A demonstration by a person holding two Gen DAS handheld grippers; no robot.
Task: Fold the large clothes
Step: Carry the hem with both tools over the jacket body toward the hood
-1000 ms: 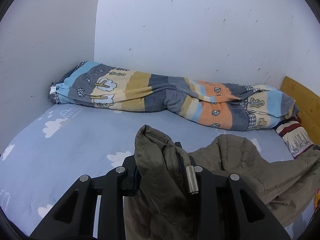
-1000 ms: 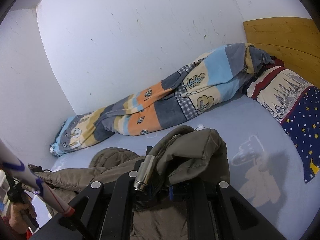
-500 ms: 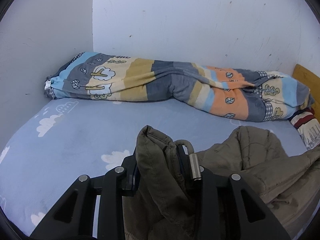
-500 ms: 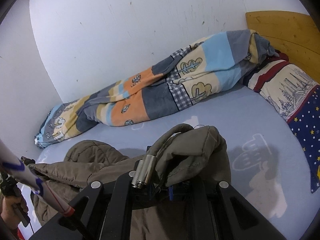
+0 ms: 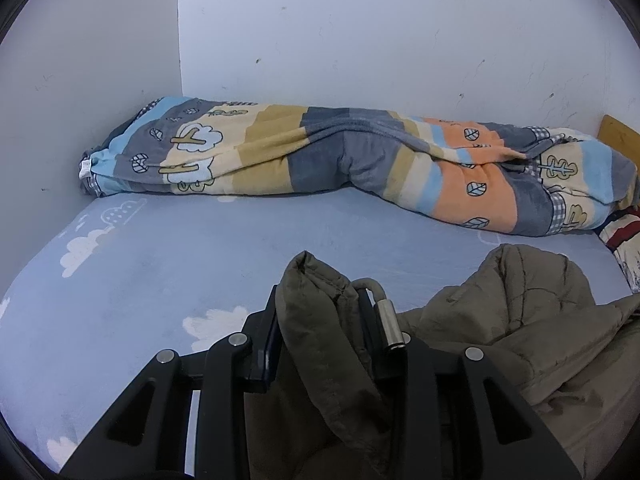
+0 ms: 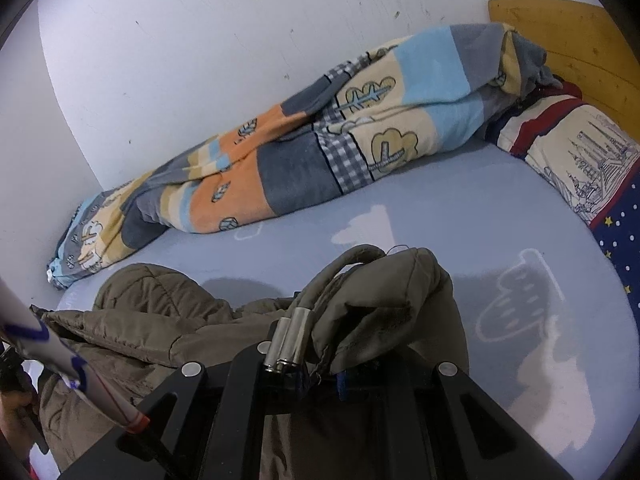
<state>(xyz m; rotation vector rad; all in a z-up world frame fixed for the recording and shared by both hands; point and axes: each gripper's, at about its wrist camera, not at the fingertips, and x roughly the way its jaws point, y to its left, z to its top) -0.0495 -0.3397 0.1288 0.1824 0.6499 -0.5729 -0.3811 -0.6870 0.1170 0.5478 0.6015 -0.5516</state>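
Pillow (image 6: 576, 152) and headboard (image 6: 560, 36) show fully only in the right view. Both the left gripper (image 5: 320, 320) and right gripper (image 6: 320, 344) pinch the jacket (image 5: 520, 320), draped on the bed (image 5: 200, 264).

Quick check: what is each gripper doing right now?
Left gripper: closed on a bunched fold of the olive jacket.
Right gripper: shut on another fold of the jacket.

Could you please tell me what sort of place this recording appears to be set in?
Most likely a bedroom: a bed with a cloud-print sheet, a rolled-up blanket along the wall, and a pillow by the wooden headboard.
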